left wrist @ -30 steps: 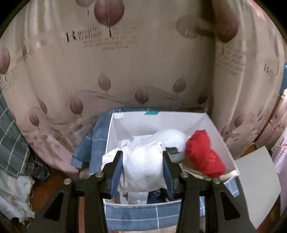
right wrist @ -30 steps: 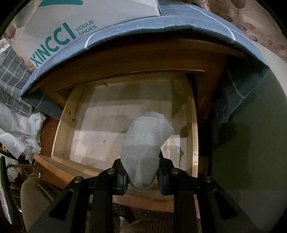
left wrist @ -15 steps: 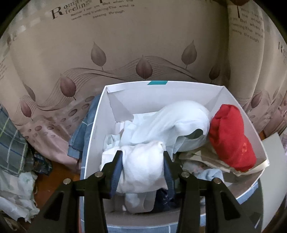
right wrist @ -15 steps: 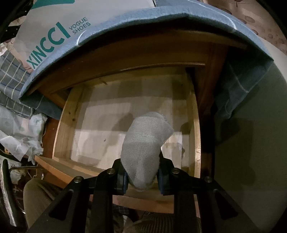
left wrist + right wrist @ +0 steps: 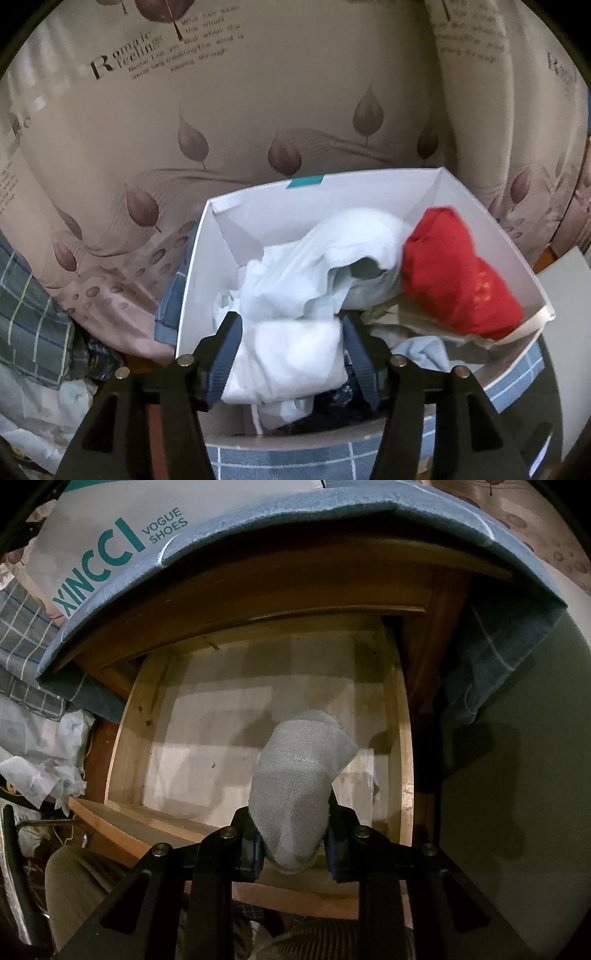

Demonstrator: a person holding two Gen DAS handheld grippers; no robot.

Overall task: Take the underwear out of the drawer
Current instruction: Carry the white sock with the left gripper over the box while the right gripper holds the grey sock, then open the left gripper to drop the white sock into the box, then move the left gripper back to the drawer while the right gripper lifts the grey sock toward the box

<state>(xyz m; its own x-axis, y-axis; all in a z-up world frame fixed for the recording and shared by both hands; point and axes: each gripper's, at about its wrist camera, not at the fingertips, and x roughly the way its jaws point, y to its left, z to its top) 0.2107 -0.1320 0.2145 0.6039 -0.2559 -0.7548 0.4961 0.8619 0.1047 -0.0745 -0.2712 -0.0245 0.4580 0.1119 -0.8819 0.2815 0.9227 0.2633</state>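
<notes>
In the left wrist view my left gripper is shut on a white piece of underwear and holds it inside the near end of a white shoe box. The box also holds pale blue underwear and a red piece. In the right wrist view my right gripper is shut on a grey piece of underwear, held above the front of the open wooden drawer. The drawer floor shows bare.
The box stands on a blue checked cloth, which also shows in the right wrist view, beside the leaf-print curtain. Crumpled clothes lie at left. The box side reads XINCCI. A person's knee is below the drawer front.
My left gripper has lowered the white underwear towards and into the box. My right gripper holds the grey underwear almost still, with the drawer shifting slightly in view.
</notes>
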